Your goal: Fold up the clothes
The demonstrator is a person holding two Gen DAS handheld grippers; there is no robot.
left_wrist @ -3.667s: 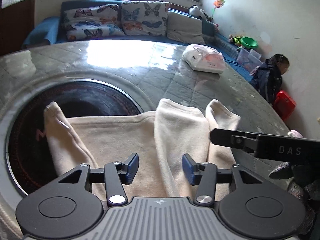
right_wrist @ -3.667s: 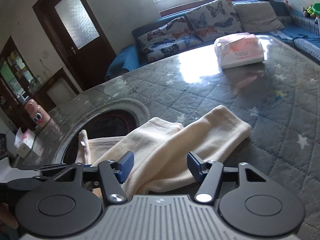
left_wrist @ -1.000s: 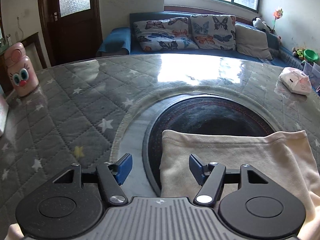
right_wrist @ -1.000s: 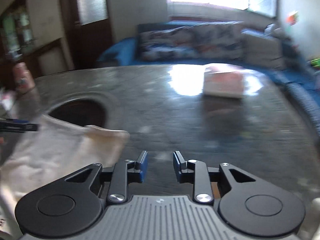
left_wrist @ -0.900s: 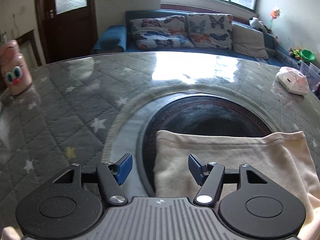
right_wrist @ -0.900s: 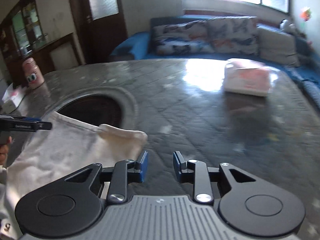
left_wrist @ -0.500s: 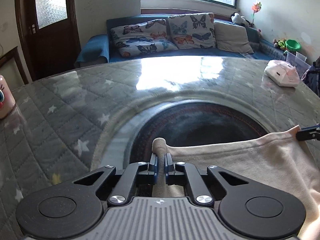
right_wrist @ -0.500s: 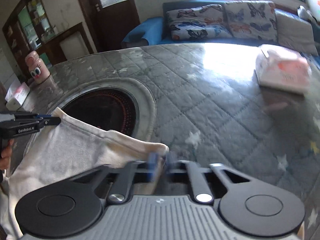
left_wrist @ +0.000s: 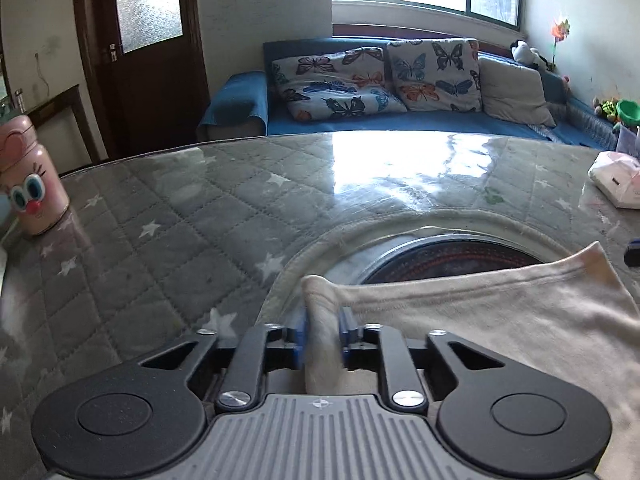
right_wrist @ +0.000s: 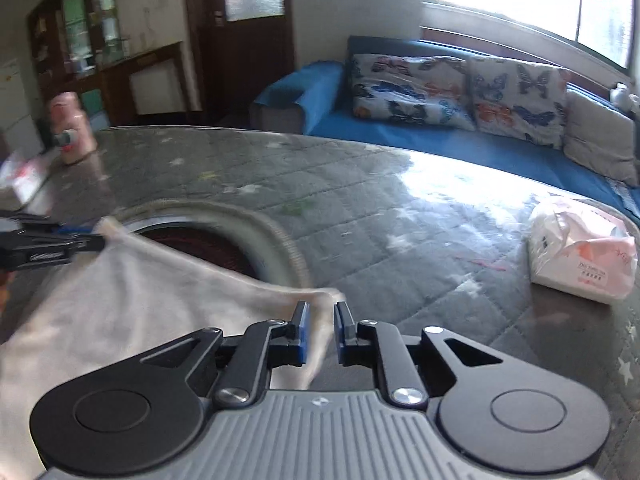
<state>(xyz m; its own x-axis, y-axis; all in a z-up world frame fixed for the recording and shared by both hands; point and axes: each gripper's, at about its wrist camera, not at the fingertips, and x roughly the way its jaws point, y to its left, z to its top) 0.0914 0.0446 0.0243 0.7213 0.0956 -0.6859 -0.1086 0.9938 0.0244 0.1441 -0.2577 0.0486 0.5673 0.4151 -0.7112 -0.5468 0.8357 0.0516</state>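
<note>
A cream garment (left_wrist: 480, 320) lies over the round quilted table (left_wrist: 180, 240), its top hem stretched across a dark round inset (left_wrist: 452, 256). My left gripper (left_wrist: 322, 320) has the hem's left corner bunched between its blue pads, which are opening but still touch the cloth. My right gripper (right_wrist: 320, 324) grips the opposite corner of the garment (right_wrist: 140, 300) the same way, jaws opening with cloth between them. In the right wrist view the left gripper (right_wrist: 52, 248) shows at the far end of the hem. The right gripper's tip (left_wrist: 632, 254) peeks in at the left wrist view's edge.
A pink cartoon bottle (left_wrist: 30, 184) stands at the table's left edge, with a white box (right_wrist: 20, 184) near it. A tissue pack (right_wrist: 580, 256) lies on the right side. A blue sofa (left_wrist: 400, 120) with butterfly cushions runs behind the table.
Both grippers went from open beside the hem to shut on its two corners, and their jaws now stand slightly wider. The right gripper swung left along the table toward the hem's corner.
</note>
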